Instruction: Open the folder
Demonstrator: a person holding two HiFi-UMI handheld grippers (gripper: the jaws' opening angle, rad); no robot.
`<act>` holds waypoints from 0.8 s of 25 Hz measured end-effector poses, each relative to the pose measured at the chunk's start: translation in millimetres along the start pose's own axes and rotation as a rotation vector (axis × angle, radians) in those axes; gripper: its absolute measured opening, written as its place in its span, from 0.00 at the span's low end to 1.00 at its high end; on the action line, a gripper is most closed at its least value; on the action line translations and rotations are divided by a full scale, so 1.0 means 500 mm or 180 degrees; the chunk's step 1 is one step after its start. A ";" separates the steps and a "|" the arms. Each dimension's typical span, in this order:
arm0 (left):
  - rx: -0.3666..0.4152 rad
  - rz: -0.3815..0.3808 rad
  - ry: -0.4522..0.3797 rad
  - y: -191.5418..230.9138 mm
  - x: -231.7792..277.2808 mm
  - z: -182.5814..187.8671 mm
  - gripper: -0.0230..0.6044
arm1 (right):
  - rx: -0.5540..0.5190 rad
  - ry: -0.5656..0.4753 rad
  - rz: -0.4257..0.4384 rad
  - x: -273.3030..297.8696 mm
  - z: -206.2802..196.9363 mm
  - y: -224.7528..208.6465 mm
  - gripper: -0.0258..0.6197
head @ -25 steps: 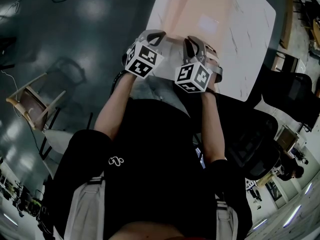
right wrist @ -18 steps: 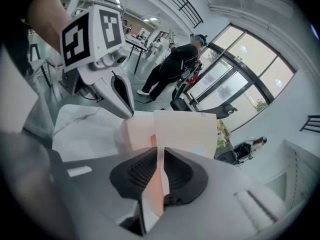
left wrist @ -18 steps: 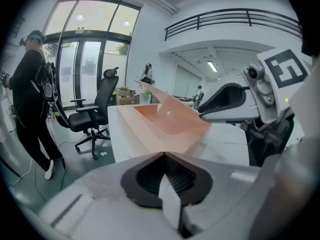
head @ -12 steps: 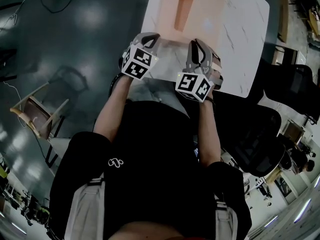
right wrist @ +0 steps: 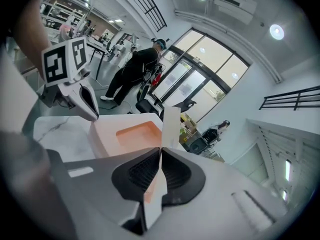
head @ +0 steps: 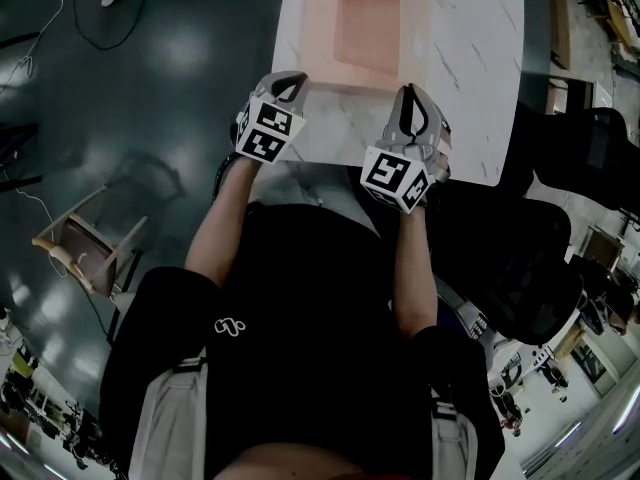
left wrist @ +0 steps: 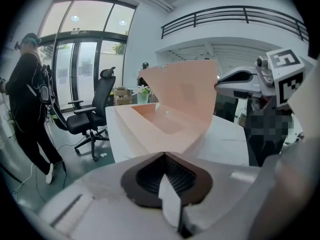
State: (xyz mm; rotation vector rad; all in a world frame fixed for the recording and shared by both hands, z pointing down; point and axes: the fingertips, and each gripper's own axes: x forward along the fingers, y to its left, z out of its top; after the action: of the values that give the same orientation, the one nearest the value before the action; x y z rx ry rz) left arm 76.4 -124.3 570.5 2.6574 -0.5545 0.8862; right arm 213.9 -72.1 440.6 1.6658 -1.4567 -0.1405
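Folder lying on white worktop, its far end cut off by head view's top edge. I am pinching folder's near edge with my left tool, jaws together on pale sheet. Join with rest of folder is hidden behind tool body. My right tool is closing on raised cover leaf, which is standing between pads. Standing person partly cut off at left gripper view's rim.

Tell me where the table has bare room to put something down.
Bare: the wide strip of table between the folder and the table's right edge. Crowded: the left part, which the folder covers almost to the left edge.
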 end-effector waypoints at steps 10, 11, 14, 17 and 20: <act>0.0124 -0.0033 0.0076 0.004 0.003 -0.001 0.04 | 0.0764 0.0095 -0.0271 -0.017 -0.063 -0.093 0.06; 0.0122 -0.0046 0.0079 0.003 0.003 0.001 0.04 | 0.0874 0.0105 -0.0278 -0.019 -0.072 -0.102 0.06; 0.0123 -0.0057 0.0077 0.003 0.001 0.008 0.04 | 0.1168 0.0064 -0.0301 -0.023 -0.093 -0.128 0.06; 0.0123 -0.0058 0.0099 0.001 0.001 0.004 0.04 | 0.1616 0.0031 -0.0343 -0.026 -0.125 -0.150 0.05; 0.0144 -0.0068 0.0117 -0.003 0.002 0.004 0.04 | 0.2113 0.0022 -0.0429 -0.030 -0.174 -0.179 0.05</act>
State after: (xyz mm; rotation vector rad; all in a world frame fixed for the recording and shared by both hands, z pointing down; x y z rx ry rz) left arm 78.6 -123.7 569.4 2.6762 -0.5021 0.9502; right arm 327.7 -21.0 425.9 2.2881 -1.4738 0.3094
